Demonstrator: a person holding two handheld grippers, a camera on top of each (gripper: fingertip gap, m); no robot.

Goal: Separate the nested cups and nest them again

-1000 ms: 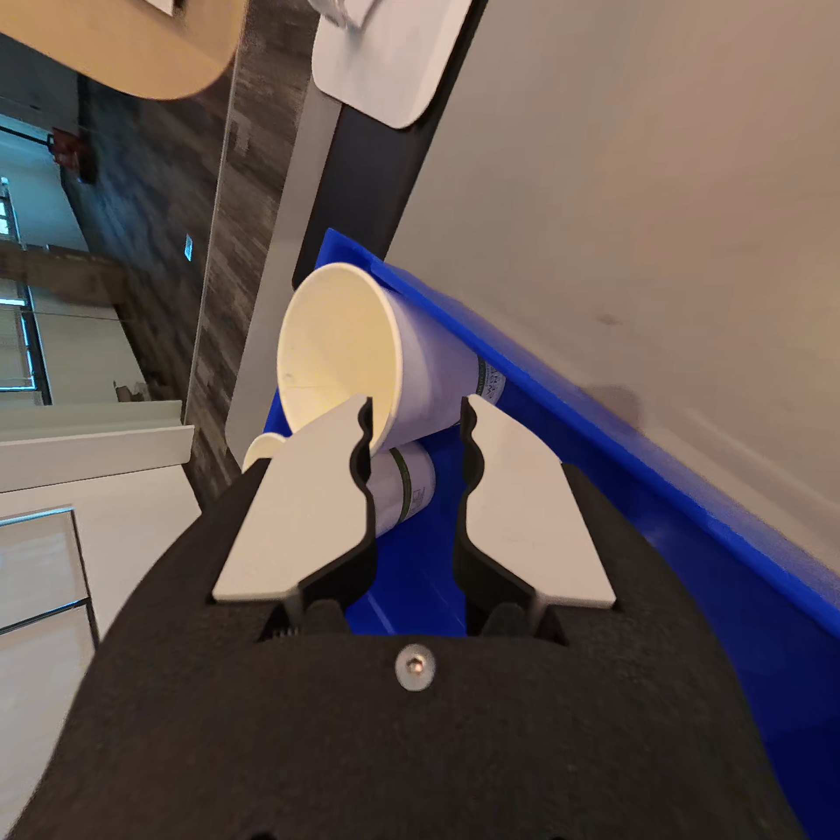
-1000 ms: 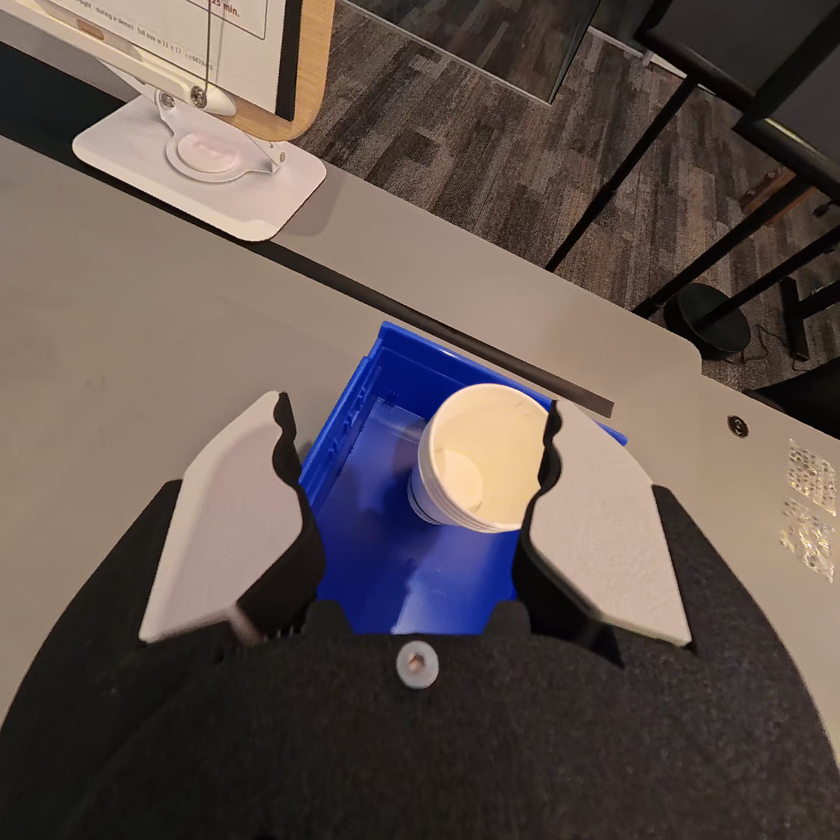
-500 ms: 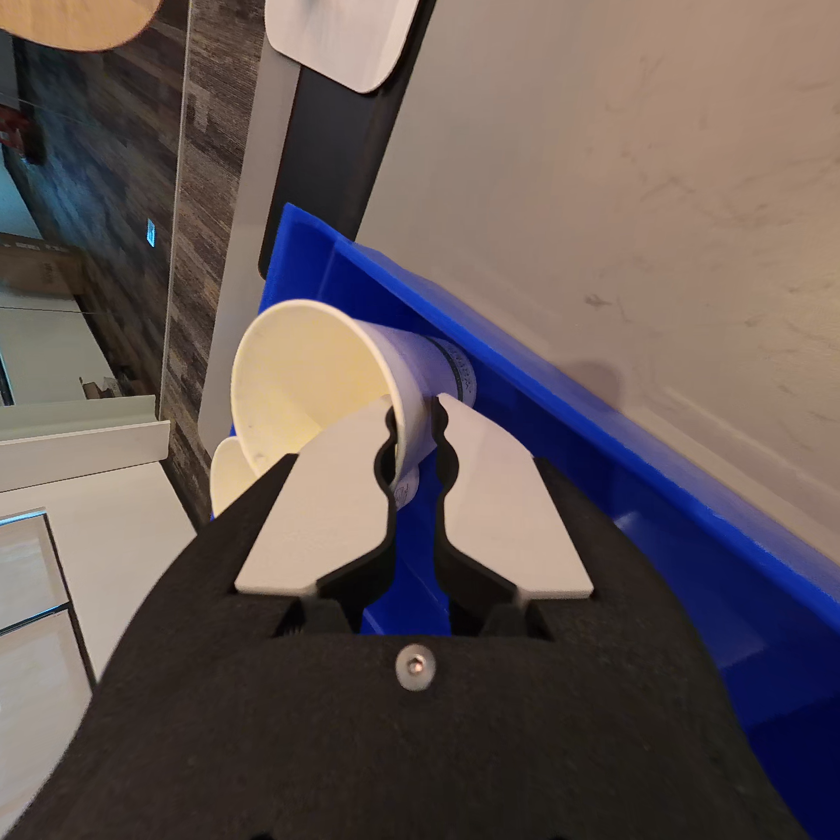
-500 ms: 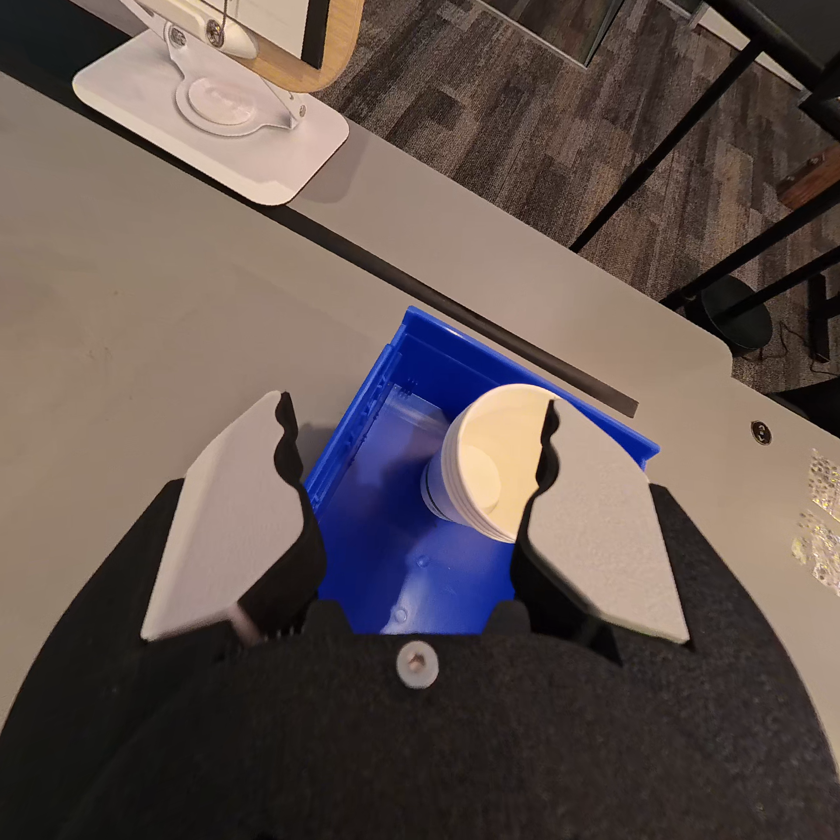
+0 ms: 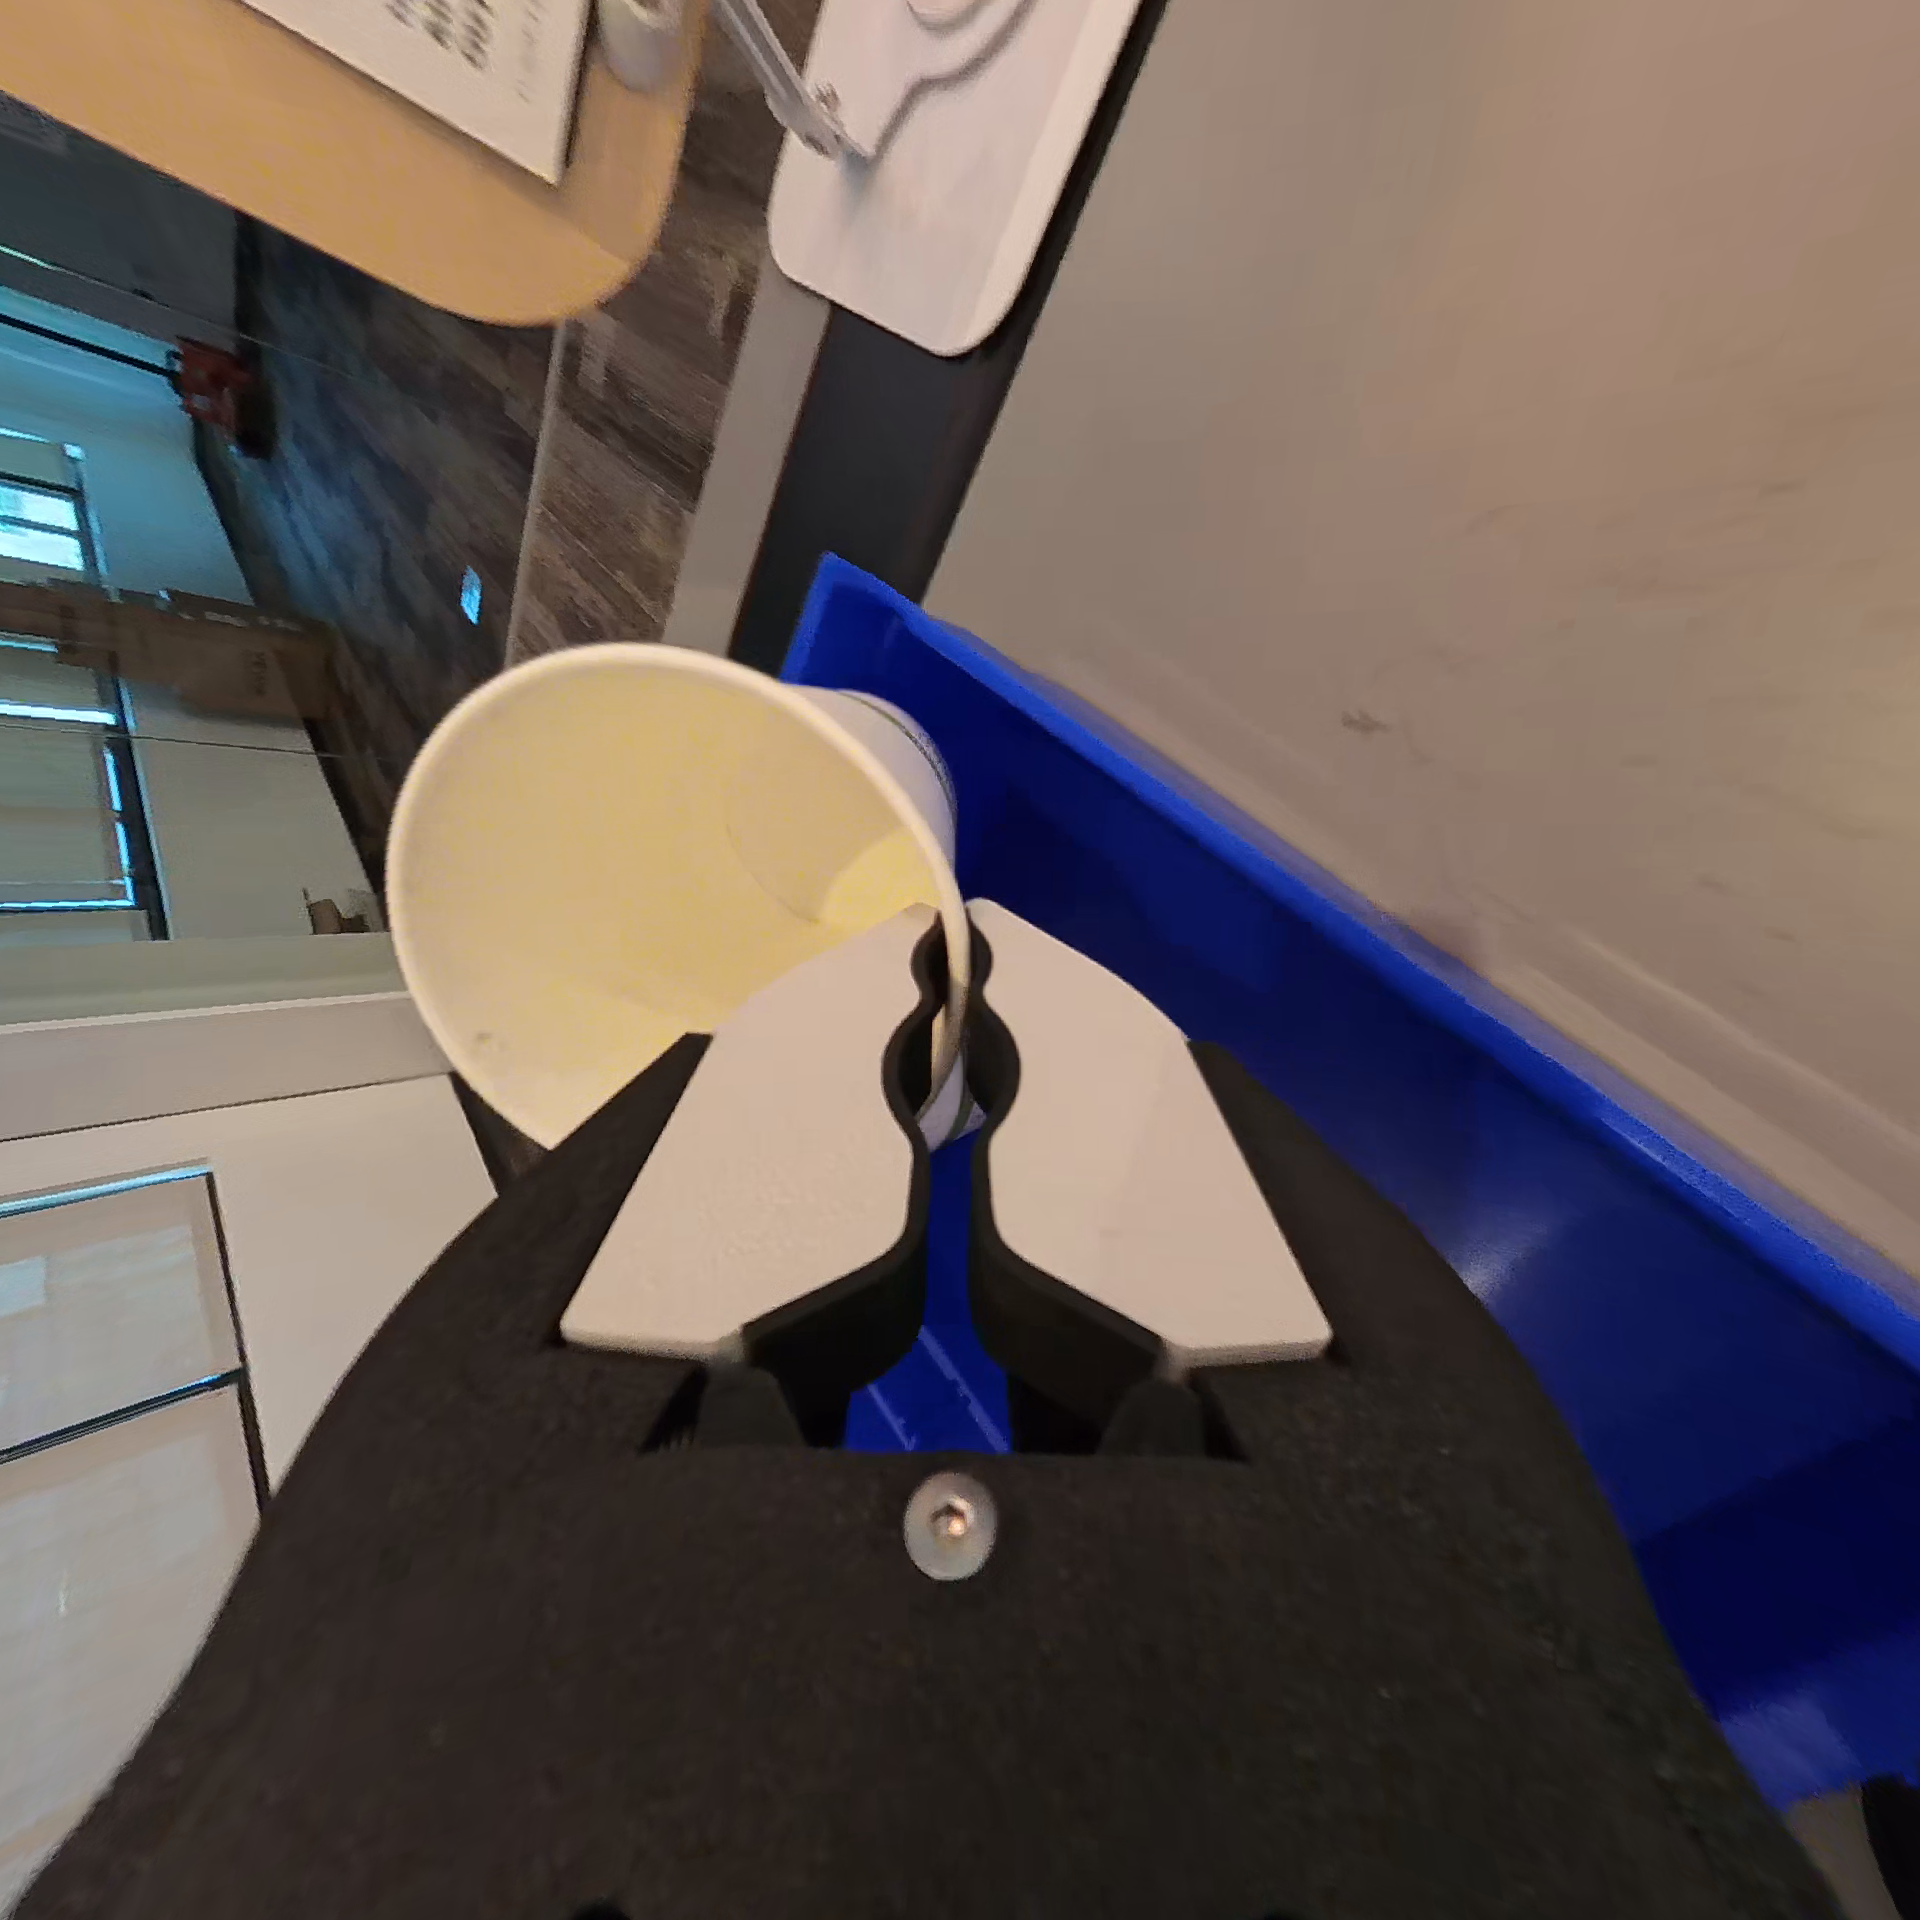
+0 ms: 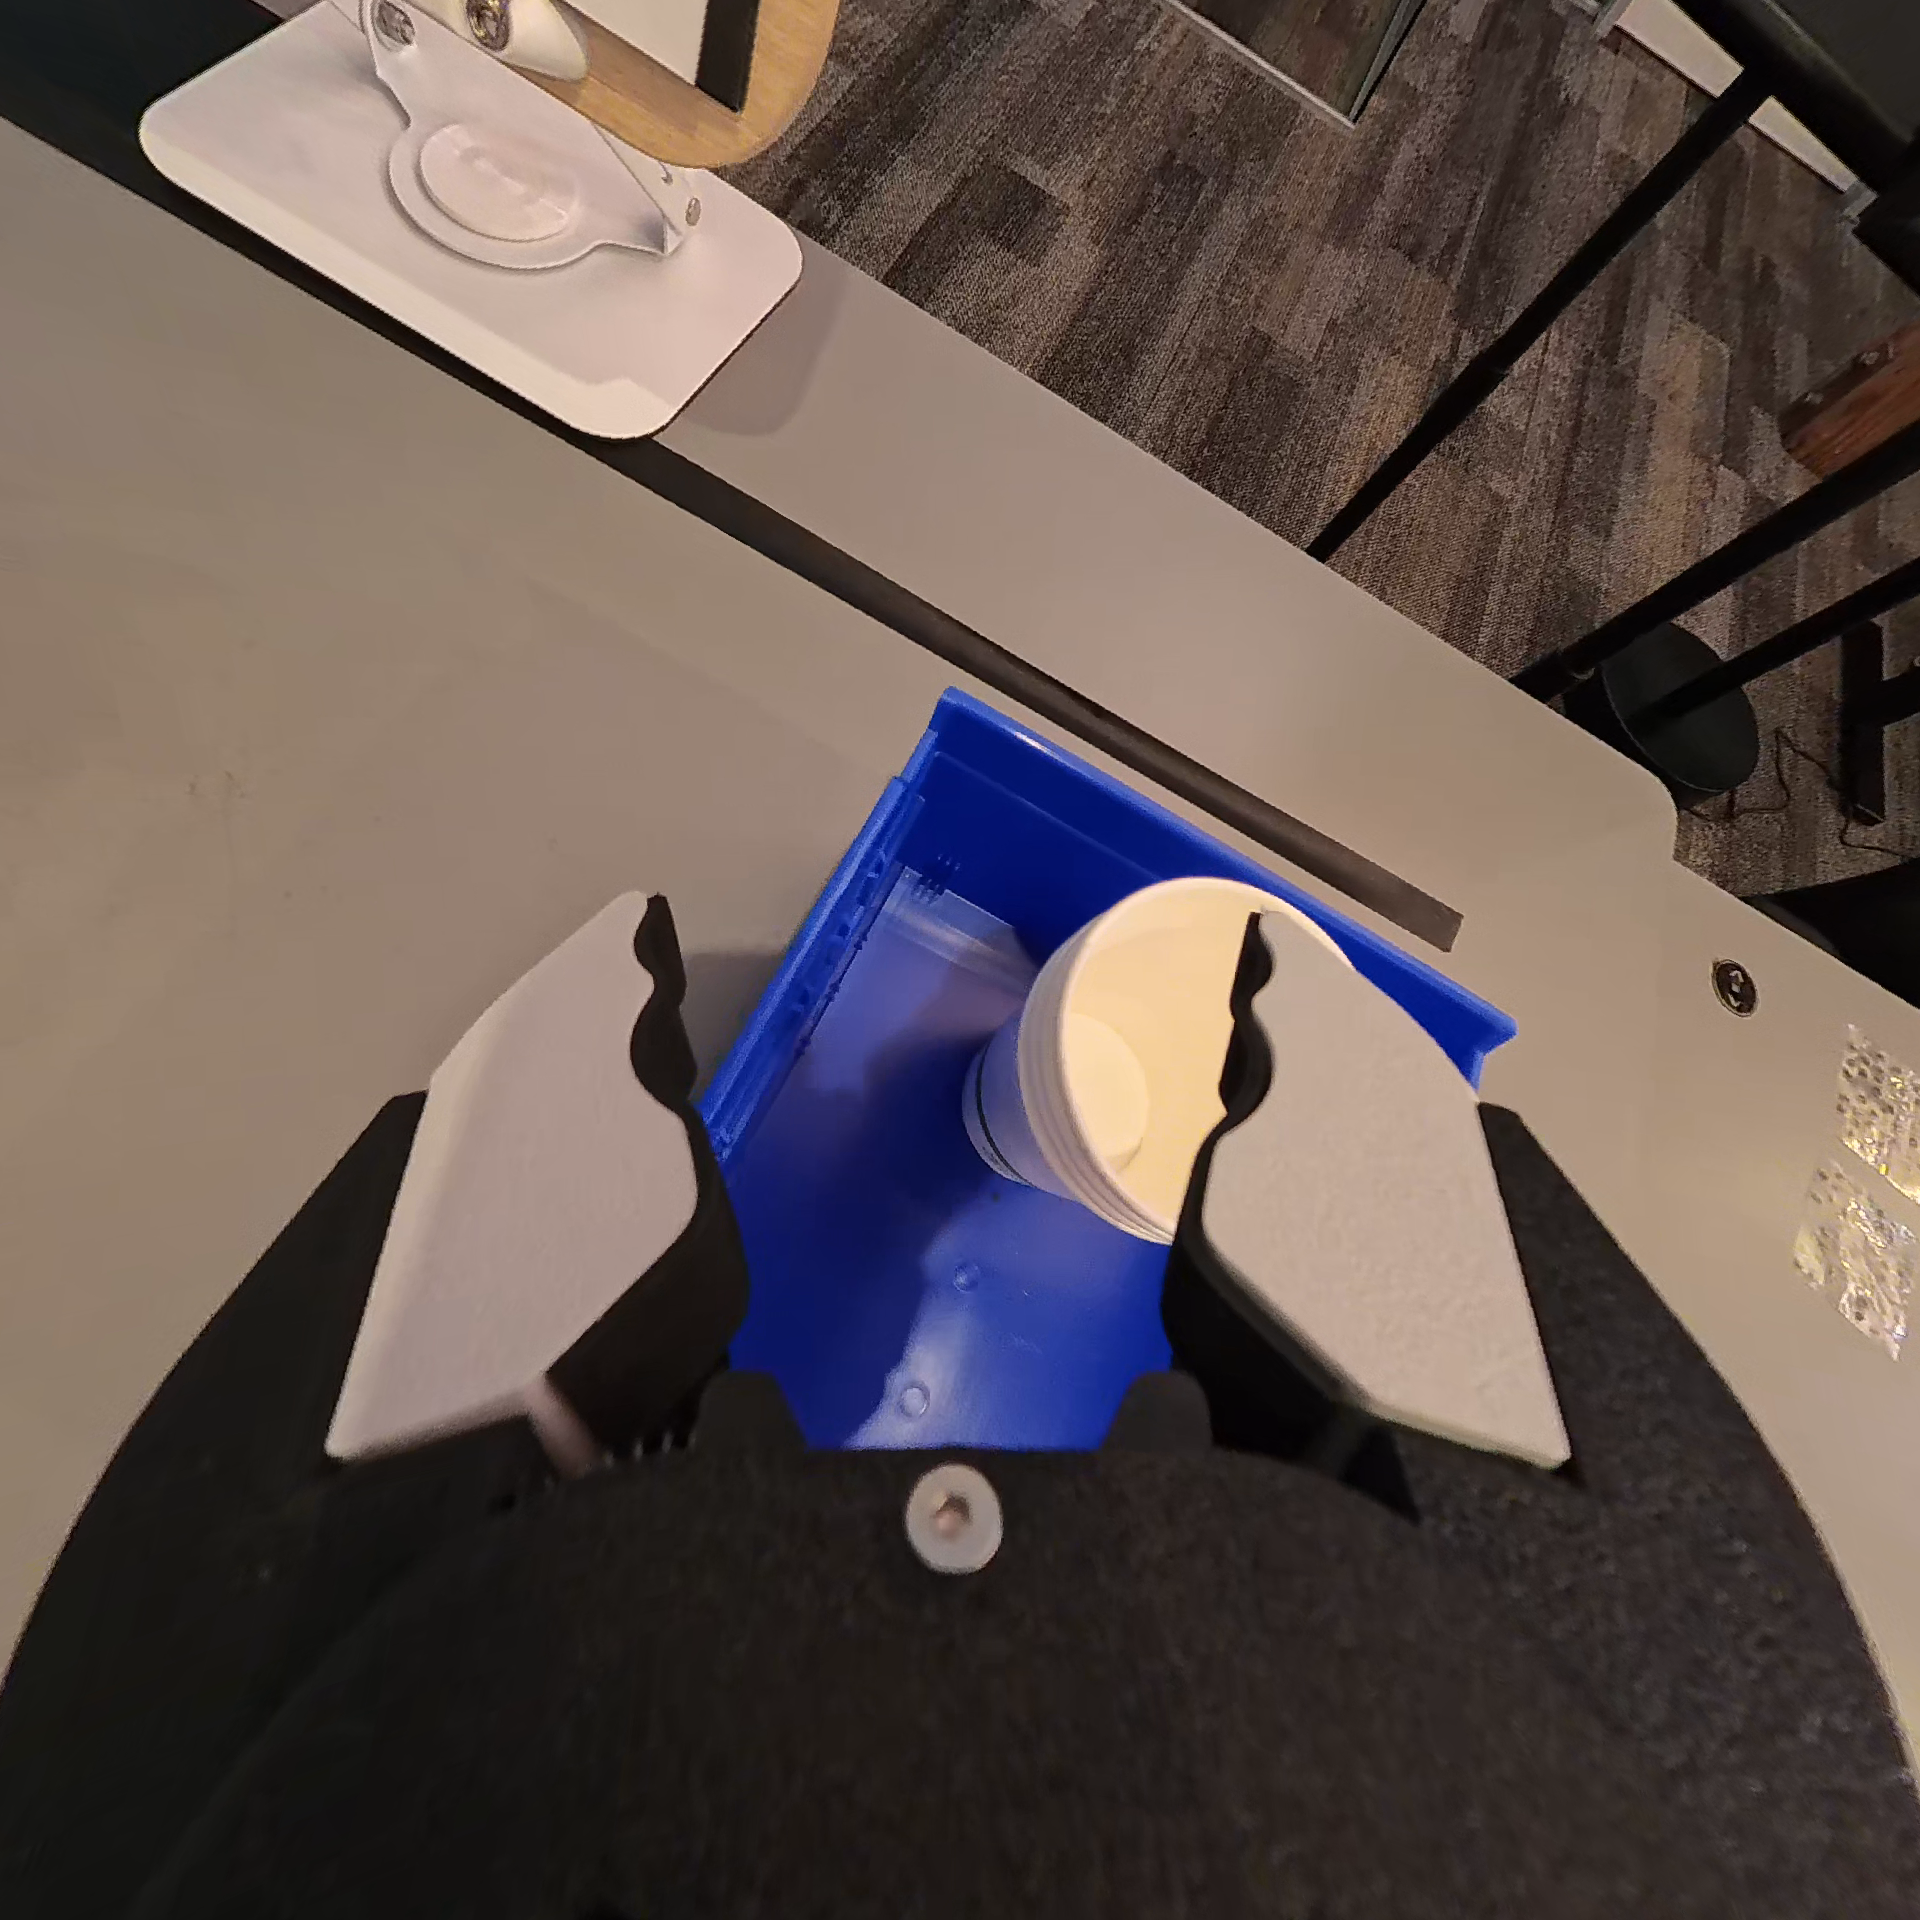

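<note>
In the left wrist view my left gripper (image 5: 954, 940) pinches a cup's (image 5: 665, 862) rim over the blue bin (image 5: 1403, 1039), while in the right wrist view my right gripper (image 6: 951, 940) hangs spread above that bin (image 6: 894, 1236), where nested cups (image 6: 1101, 1081) lie.

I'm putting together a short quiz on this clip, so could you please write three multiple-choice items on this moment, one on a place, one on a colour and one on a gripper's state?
1. Where does the stack of nested cups stand?
A. on the bare table
B. in the bin
C. on the white stand base

2. What colour is the bin?
A. blue
B. red
C. grey

3. What is the left gripper doing?
A. hanging open and empty
B. gripping the bin's wall
C. pinching the rim of a single cup

Answers: 1 B, the bin's walls surround the stack; 2 A, both views show it blue; 3 C, the rim sits between its closed fingers.
</note>
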